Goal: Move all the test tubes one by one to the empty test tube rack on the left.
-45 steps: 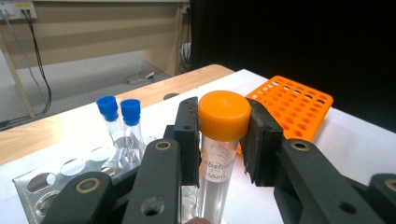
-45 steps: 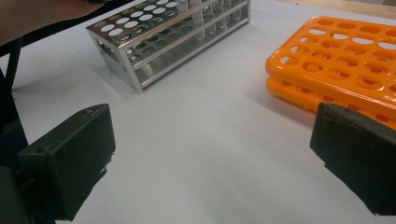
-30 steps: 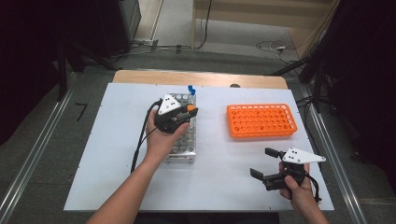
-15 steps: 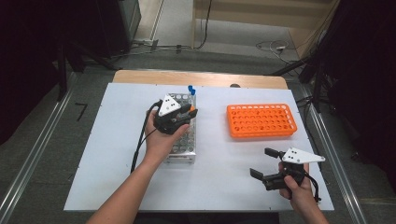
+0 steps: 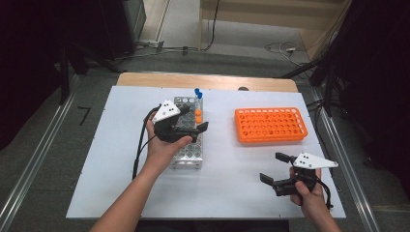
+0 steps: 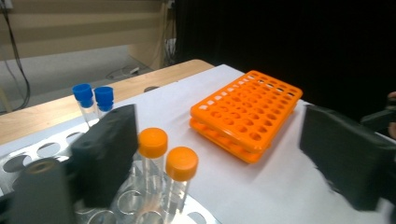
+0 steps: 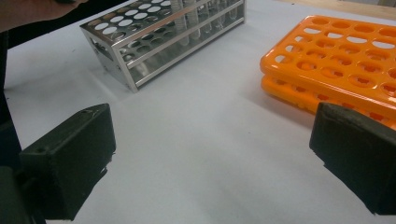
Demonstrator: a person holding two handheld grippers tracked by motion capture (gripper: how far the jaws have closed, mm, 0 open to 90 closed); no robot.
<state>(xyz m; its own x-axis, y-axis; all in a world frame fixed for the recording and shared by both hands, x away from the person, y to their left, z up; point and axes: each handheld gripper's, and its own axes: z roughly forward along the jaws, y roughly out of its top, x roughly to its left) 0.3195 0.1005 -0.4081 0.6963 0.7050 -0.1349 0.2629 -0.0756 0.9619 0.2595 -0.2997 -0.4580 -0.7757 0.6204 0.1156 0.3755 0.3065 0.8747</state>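
- Two clear plastic tubes with orange caps [image 6: 167,154] stand upright side by side in the silver metal tube rack [image 5: 189,147], in holes toward its far end; in the high view their caps [image 5: 198,115] show just past the left tool.
- Two clear tubes with blue caps [image 6: 95,97] stand beyond them at the rack's far end, nearer the far edge of the table.
- The left tool [image 5: 193,120] hangs over the rack, and its jaws have just been opening. They now stand wide apart with nothing clamped: one jaw is close beside the orange-capped tubes, the other is out over bare table.
- The rack lies on the white table [image 5: 227,164] left of centre, its long side running from near edge to far edge.
- The empty orange plastic tube rack [image 5: 270,124] sits well apart from it, toward the right edge of the table.
- The right tool [image 5: 276,167] is held low near the table's near right corner, pointing between the two racks. Its jaws are spread wide and hold nothing; bare table shows between them.
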